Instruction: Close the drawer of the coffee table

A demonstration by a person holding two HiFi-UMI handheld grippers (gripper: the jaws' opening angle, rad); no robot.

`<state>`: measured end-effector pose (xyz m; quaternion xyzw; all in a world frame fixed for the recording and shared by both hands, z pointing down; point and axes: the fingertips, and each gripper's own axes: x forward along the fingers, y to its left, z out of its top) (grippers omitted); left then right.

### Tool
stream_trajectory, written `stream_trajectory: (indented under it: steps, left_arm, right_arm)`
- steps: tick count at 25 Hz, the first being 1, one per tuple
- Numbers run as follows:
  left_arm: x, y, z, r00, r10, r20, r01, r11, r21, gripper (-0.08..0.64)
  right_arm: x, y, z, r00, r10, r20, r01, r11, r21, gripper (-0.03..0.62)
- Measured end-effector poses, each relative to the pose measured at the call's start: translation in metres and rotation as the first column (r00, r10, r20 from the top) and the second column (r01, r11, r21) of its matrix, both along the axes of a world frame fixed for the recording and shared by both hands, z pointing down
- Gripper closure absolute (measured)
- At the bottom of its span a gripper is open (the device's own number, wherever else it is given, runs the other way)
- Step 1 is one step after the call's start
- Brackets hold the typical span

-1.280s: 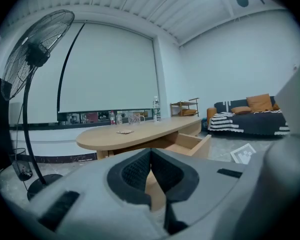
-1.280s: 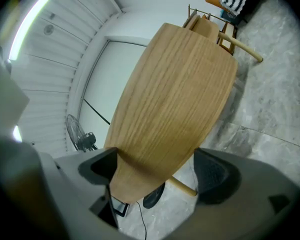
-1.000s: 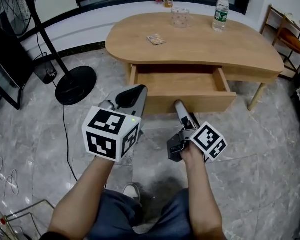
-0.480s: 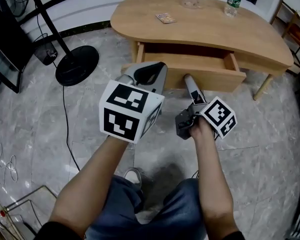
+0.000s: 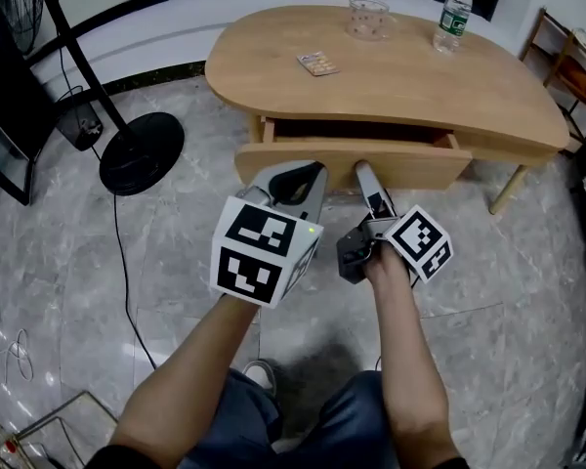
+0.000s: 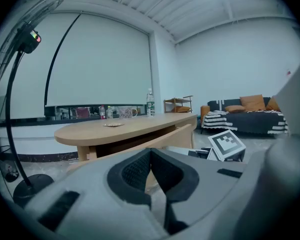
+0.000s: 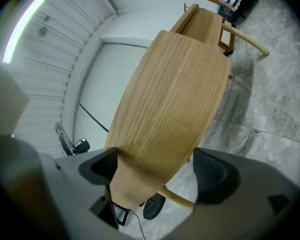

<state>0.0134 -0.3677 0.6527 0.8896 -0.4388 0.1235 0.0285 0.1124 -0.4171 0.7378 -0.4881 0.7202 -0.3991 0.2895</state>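
The wooden coffee table (image 5: 391, 76) has its drawer (image 5: 420, 167) out by a narrow gap, a dark slit showing under the tabletop. My right gripper (image 5: 363, 171) rests its tip against the drawer front. In the right gripper view its jaws (image 7: 157, 171) stand wide open, and the drawer's wooden front (image 7: 175, 99) fills the space just ahead of them. My left gripper (image 5: 295, 179) hovers close to the drawer front, left of the right one. In the left gripper view its pads (image 6: 150, 156) meet, shut on nothing, with the table (image 6: 125, 129) ahead.
A fan's round base (image 5: 142, 151) and cable lie on the marble floor to the left. On the tabletop stand a water bottle (image 5: 453, 13), a glass cup (image 5: 368, 18) and a small packet (image 5: 317, 63). A wooden rack (image 5: 566, 62) is at the right, and a sofa (image 6: 250, 114) beyond.
The drawer has slid in from wide open to a narrow gap. Both grippers have moved forward with it toward the table, the right one staying at the drawer front.
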Motion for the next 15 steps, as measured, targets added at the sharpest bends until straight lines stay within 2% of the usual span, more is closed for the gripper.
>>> stream_trajectory:
  steps: [8,15]
  left_arm:
    - [0.008,-0.026,0.012,0.999,0.033,-0.020,-0.033,0.999,-0.011,0.555]
    - [-0.005,-0.047,0.023,0.999,0.022,-0.027,-0.023,1.000,-0.022,0.555]
  right_arm:
    - [-0.001,-0.030,-0.001,0.999,0.024,0.022,-0.025,0.999,0.029,0.140]
    - [-0.003,-0.051,-0.003,0.997,0.053,0.063,-0.058,0.996,0.070,0.144]
